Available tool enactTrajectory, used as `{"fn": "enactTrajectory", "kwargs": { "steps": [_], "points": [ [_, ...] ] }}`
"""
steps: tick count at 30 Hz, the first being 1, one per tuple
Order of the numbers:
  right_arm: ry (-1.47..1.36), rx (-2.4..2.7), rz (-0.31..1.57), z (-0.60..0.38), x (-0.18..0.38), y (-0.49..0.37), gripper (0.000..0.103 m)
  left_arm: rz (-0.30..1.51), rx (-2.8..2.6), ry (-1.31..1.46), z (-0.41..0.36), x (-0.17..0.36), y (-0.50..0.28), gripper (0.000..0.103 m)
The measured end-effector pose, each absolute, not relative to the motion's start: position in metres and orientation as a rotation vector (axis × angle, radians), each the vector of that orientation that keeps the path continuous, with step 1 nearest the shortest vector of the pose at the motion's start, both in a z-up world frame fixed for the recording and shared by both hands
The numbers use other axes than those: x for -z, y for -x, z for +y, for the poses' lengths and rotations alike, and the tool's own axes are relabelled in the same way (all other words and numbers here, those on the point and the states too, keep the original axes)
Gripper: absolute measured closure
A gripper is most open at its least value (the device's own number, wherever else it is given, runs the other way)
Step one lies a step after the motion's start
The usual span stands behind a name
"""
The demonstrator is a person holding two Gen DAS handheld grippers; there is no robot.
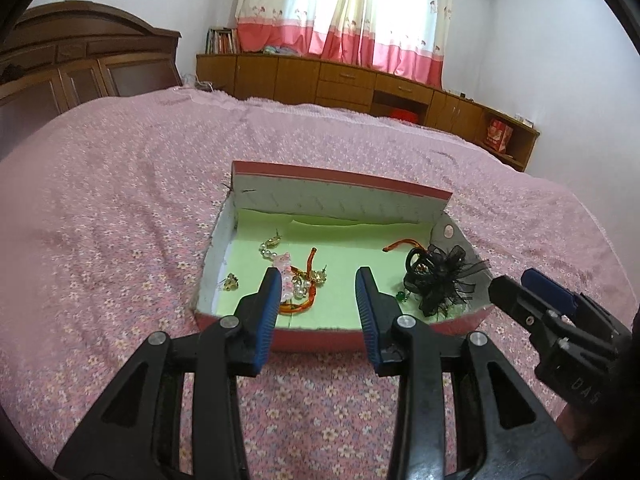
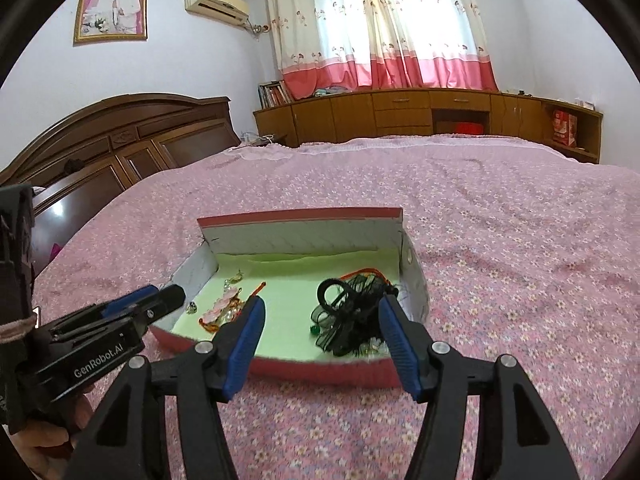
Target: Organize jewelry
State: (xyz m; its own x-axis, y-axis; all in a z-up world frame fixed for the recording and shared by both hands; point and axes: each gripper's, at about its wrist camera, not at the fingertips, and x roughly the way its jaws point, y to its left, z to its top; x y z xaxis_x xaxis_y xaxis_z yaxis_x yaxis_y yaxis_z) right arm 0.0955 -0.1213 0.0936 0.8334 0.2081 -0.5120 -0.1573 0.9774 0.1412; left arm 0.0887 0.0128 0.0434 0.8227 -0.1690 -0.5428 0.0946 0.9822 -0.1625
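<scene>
Lettering "GenRobot.AI" on left gripper (image 2: 176, 295) body; jaws apart, empty. Right gripper (image 2: 320, 316) jaws apart w/ nothing gripped. Red cardboard box (image 1: 320, 340), green paper lining, on floral pink bedspread (image 1: 100, 200), holds beaded jewelry (image 1: 296, 280) & black mesh hair bow (image 1: 444, 280).

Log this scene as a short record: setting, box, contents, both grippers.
setting: bed with a pink floral cover
box: open red box, green lining, lid flap standing at the far side
left of box: tangle of beads, orange cord and gold pieces
right of box: black mesh bow with a second orange cord behind it
left gripper: open, nothing between the jaws, in front of the box
right gripper: open, nothing between the jaws, near the box's front edge
</scene>
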Motion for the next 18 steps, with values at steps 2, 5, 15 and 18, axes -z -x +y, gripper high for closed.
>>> {"fn": "enactTrajectory", "kwargs": {
  "steps": [2, 5, 15, 18],
  "points": [
    [-0.102, -0.183, 0.546, -0.122, -0.091, -0.088, 0.039, 0.577, 0.135, 0.134, 0.013, -0.042, -0.083, 0.073],
    [-0.111, -0.166, 0.531, -0.124, -0.087, -0.080, 0.038, 0.564, 0.125, 0.133, 0.014, -0.039, -0.076, 0.071],
    [-0.105, -0.134, 0.522, -0.122, -0.075, -0.061, 0.036, 0.571, 0.102, 0.102, 0.006, -0.024, -0.061, 0.066],
    [-0.099, -0.131, 0.523, -0.121, -0.072, -0.058, 0.036, 0.567, 0.103, 0.093, 0.004, -0.022, -0.057, 0.066]
  ]
}}
